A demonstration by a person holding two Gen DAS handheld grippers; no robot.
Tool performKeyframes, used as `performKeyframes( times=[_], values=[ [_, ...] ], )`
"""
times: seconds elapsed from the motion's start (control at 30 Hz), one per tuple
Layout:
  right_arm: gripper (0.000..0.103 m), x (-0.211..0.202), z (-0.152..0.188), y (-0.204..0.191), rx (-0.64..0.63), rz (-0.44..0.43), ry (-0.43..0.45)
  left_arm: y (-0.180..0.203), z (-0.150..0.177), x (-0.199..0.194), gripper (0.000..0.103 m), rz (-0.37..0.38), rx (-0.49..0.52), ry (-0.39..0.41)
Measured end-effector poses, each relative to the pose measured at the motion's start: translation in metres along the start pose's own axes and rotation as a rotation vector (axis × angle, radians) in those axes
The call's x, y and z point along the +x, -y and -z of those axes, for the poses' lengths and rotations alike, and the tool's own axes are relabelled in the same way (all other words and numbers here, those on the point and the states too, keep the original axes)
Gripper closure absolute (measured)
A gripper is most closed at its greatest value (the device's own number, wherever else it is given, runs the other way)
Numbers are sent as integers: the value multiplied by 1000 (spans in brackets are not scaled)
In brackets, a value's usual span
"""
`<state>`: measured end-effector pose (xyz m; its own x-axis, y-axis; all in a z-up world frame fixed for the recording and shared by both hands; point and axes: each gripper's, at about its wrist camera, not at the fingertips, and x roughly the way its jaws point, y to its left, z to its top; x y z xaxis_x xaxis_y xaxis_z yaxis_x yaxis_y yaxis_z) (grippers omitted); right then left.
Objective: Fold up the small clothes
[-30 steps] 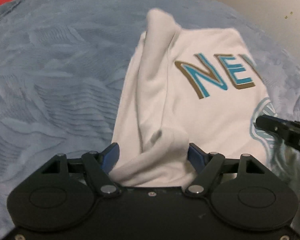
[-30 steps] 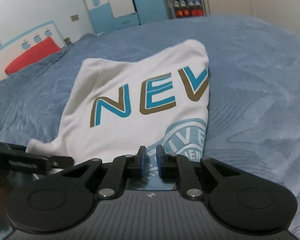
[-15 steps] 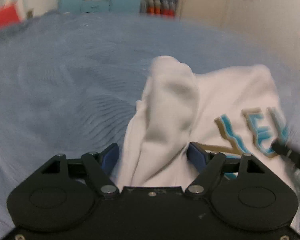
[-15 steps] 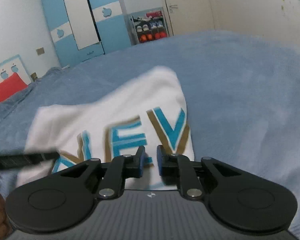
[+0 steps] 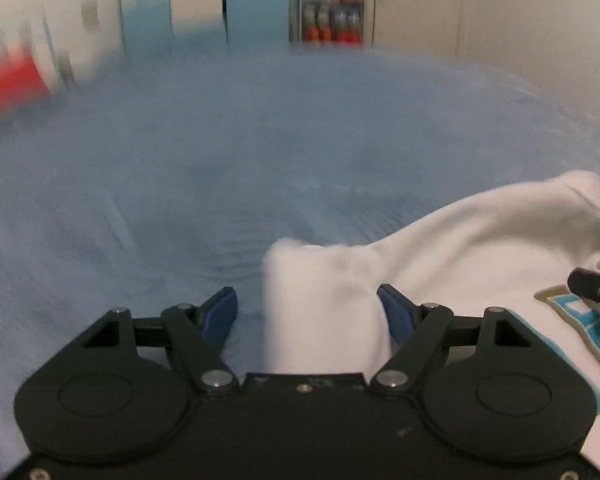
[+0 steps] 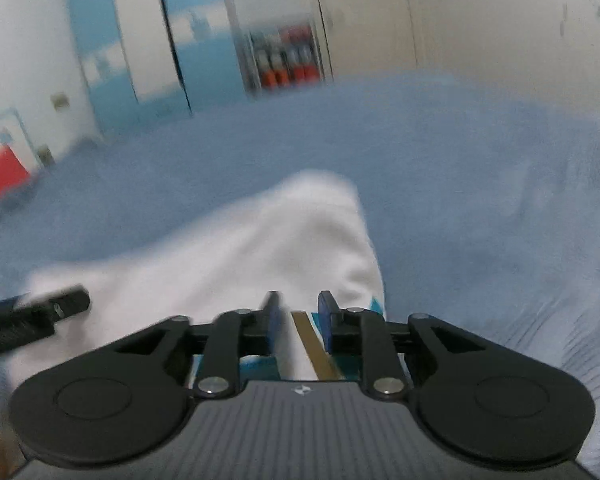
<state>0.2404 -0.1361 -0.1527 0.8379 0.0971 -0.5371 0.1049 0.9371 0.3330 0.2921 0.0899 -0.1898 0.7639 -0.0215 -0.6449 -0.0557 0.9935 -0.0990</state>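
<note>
White cotton, a small T-shirt (image 5: 480, 240) with teal and gold lettering, lifted partly off the blue bed (image 5: 260, 152) and stretched between two tools. Left hand-held gripper (image 5: 307, 312) spread wide, a bunched fold of the shirt lying between its blue pads (image 5: 220, 314) but pressed from neither side, touching at most the right one; released, then, or nearly so. Right hand-held gripper (image 6: 298, 320) narrowed on a thin fold at the printed edge of the T-shirt (image 6: 236, 248), the cloth passing between the pads, so apparently clenched on the fabric, though a small gap shows and the blur leaves some doubt. Heavy motion blur in both views. Main risk, as a judgement: with the left side unpinched, likely slipping of that corner during any sweep across the bed, leaving a skewed or collapsed fold. Second risk: a shallow hold on the right edge giving way under tension, dropping the whole garment in a heap. Third: dragging the hanging fabric across the textured blanket, rucking the layers underneath. No containers visible near the work; only a blurred shelf unit (image 6: 284, 60) against the far wall, holding rows of small red and white items too smeared to identify, and a red pillow (image 5: 8, 84) at the far left.
</note>
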Motion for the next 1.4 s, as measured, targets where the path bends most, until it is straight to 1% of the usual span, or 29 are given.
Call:
performKeyframes(
  times=[0.07,0.1,0.13,0.2,0.27,0.33,0.37,0.4,0.43,0.47,0.5,0.53,0.57,0.6,0.63,0.67,0.73,0.8,0.87,0.93,0.97,1.03,1.1,1.13,1.17,1.2,1.33,1.37,1.4],
  values=[
    [81,-6,-5,-3,-12,8,-8,-9,-9,-5,23,23,-81,-13],
    [81,-12,-8,-6,-22,10,2,-6,-17,-14,24,-11,-82,-8],
    [81,-19,-11,-8,-27,2,28,0,-21,-25,26,-31,-68,22],
    [78,-32,-17,-12,-56,-15,87,12,-30,-44,26,-16,-9,114],
    [71,-26,-29,-14,-83,3,93,23,-37,-34,26,6,59,58],
    [59,-14,-38,-7,-80,22,72,26,-35,-2,25,53,91,-118],
    [42,-4,-38,-6,-78,26,46,25,-32,15,24,74,88,-208],
    [32,2,-39,-2,-78,27,16,21,-29,19,25,90,53,-187],
    [32,13,-41,1,-75,27,-11,15,-28,17,32,110,25,-170],
    [32,20,-43,4,-72,16,-42,12,-29,15,35,126,3,-170],
    [48,25,-44,6,-68,7,-63,11,-29,11,43,118,-2,-151],
    [65,26,-44,9,-65,-5,-71,2,-31,1,73,110,-1,-128],
    [90,25,-45,10,-55,-8,-70,-2,-36,-8,84,110,-7,-105],
    [97,19,-46,10,-43,-6,-45,-3,-39,-16,85,113,-21,-69],
    [98,10,-46,11,-26,-15,-2,1,-41,-19,87,113,-25,-30],
    [98,2,-47,10,-12,-21,44,3,-42,-25,87,108,-16,10],
    [98,1,-46,6,-8,-1,66,3,-44,-28,87,94,9,47],
    [98,17,-41,6,-8,34,27,2,-32,-13,85,87,14,-2],
    [95,43,-31,13,38,57,-25,-8,-17,8,69,98,-55,-42],
    [93,55,-30,20,70,44,-73,-26,-16,17,67,162,-170,-63],
    [89,51,-34,21,75,31,-78,-31,-20,14,60,174,-194,-65],
    [79,33,-45,17,34,34,-61,-34,-32,-4,58,135,-178,-51],
    [52,1,-51,14,-24,66,1,-28,-38,-35,55,111,-114,-43],
    [41,-16,-52,14,-47,66,22,-26,-40,-46,52,122,-90,-66],
    [21,-32,-50,17,-61,42,28,-25,-37,-58,50,154,-69,-107],
    [17,-42,-47,20,-63,15,20,-25,-32,-62,50,170,-58,-147],
    [23,-65,-21,34,-8,-83,-105,-27,9,-77,49,155,-56,-249],
    [31,-63,-12,35,14,-104,-152,-27,21,-79,55,169,-65,-248],
    [61,-58,-9,36,30,-110,-191,-30,28,-76,58,197,-91,-245]
  ],
)
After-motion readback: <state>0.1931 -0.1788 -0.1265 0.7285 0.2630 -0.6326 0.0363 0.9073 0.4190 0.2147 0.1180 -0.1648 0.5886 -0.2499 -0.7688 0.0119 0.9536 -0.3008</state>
